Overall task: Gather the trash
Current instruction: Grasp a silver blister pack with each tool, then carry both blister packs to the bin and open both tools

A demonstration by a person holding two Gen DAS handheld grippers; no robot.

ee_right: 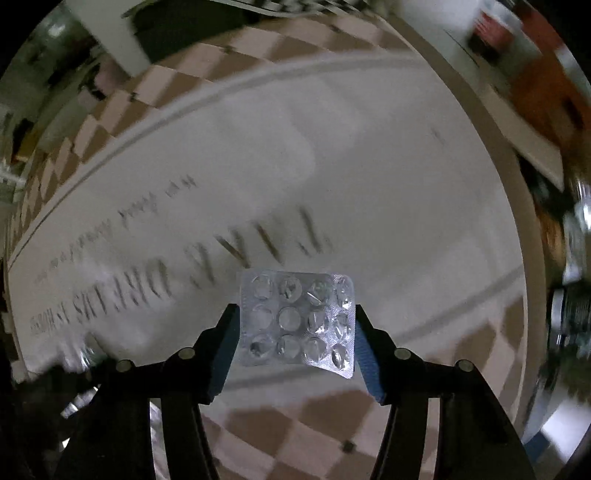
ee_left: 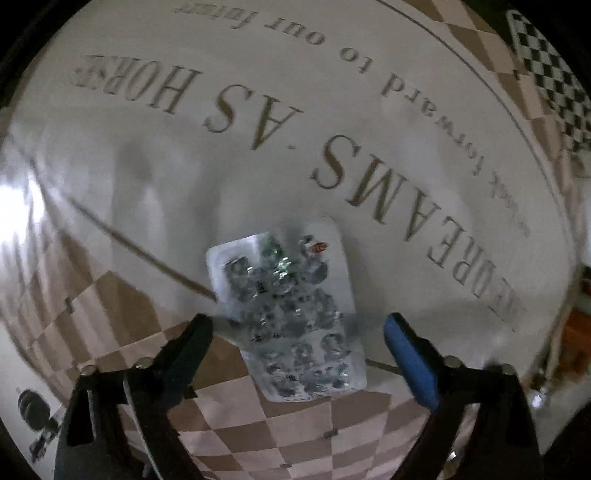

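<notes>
Left gripper [ee_left: 297, 332] points steeply down, jaws wide apart, pads touching nothing; black finger [ee_left: 184, 347] on left, blue-padded finger [ee_left: 410, 358] on right. Right gripper [ee_right: 295, 317] points straight down, jaws partly closed.

A silvery, square blister pack with crushed, emptied pill pockets [ee_right: 297, 320] is seen from above, clamped at its two side edges between the blue-padded black fingers of the right gripper [ee_right: 297, 325], which points down. Beneath lies a white mat with grey lettering and a brown-and-cream checkered border [ee_right: 221, 177], blurred by motion. A blurred red-and-white container [ee_right: 496, 31] is seen at upper right.
</notes>
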